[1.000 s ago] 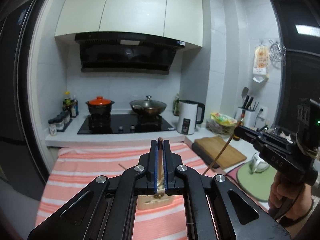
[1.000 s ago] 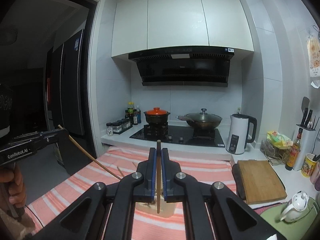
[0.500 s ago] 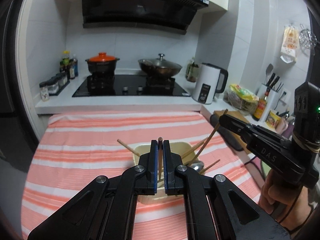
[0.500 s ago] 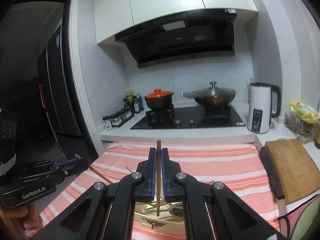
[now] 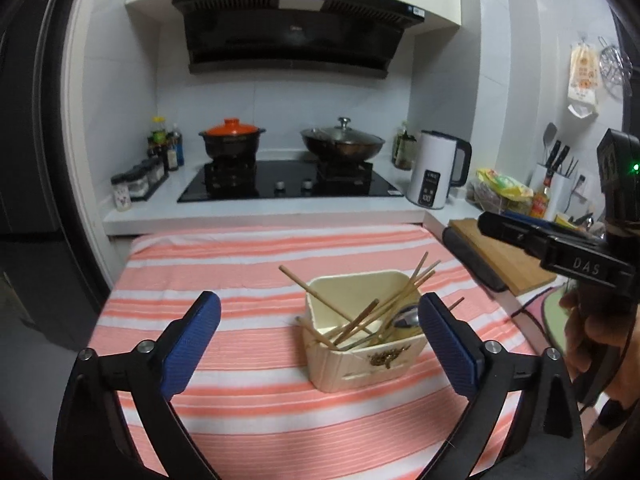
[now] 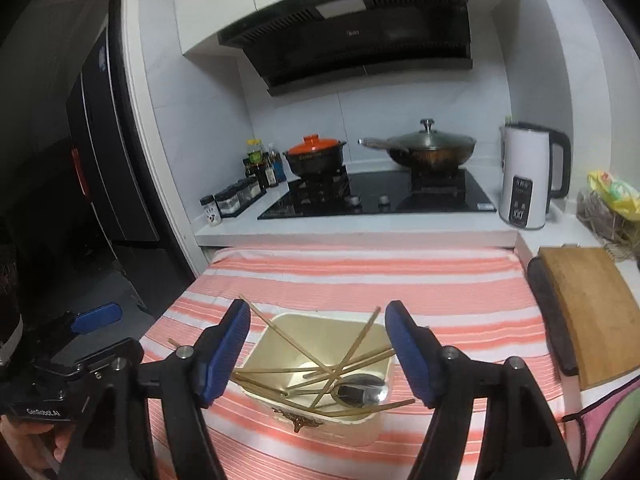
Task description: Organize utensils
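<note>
A cream square holder stands on the striped cloth; it also shows in the right wrist view. Several wooden chopsticks lean crossed inside it, with a metal spoon among them. My left gripper is open and empty, just above and in front of the holder. My right gripper is open and empty, right over the holder. The right gripper also shows at the right of the left wrist view.
The orange-and-white striped cloth covers the table. Behind it are a hob with an orange-lidded pot and a wok, a white kettle, and a wooden cutting board at the right.
Both grippers were shut on a chopstick each; both have opened and the chopsticks now lie in the holder. Both views have tilted down toward the holder.
</note>
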{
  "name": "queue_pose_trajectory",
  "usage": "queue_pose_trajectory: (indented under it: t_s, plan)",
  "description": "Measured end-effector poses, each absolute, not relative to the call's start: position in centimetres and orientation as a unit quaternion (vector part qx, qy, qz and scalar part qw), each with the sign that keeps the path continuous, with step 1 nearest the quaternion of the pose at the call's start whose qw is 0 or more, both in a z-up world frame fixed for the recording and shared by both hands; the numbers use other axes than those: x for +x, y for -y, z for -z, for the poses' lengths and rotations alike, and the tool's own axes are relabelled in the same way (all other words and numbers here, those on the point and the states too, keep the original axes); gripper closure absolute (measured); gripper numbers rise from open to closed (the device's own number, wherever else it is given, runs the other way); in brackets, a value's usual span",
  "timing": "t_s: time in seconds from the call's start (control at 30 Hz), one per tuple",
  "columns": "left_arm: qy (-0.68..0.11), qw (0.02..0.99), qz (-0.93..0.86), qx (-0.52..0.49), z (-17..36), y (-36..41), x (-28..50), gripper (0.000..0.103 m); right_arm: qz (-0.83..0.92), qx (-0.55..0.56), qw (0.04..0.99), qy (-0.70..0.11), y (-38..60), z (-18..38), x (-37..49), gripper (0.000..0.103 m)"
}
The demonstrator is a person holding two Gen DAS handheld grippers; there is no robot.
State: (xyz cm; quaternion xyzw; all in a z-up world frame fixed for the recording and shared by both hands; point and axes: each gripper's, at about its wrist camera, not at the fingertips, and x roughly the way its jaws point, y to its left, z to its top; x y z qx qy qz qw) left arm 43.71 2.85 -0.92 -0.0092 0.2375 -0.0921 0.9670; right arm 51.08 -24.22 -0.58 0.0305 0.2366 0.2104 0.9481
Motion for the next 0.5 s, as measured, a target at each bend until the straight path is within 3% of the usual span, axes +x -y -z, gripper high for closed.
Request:
queue_pose_trajectory:
  t_s: [0.2,0.37,0.5]
  plan:
    - [-0.213,0.974,0.082,0.007,1.0,-2.3,35.3,0.0,-0.178,-0.017,0.969,-0.173,25.3,-2.7,41.7,0.015]
    - [-0.208,0.977,0.05,0.0,3.1,-1.3,28.4,0.0,-0.172,-0.007,0.974,-0.15,26.1,-1.3,32.9,0.0]
    - [-0.21,0.977,0.015,-0.017,3.7,-1.5,24.8,0.0,-0.164,0.011,0.973,-0.162,26.5,1.4,27.5,0.0]
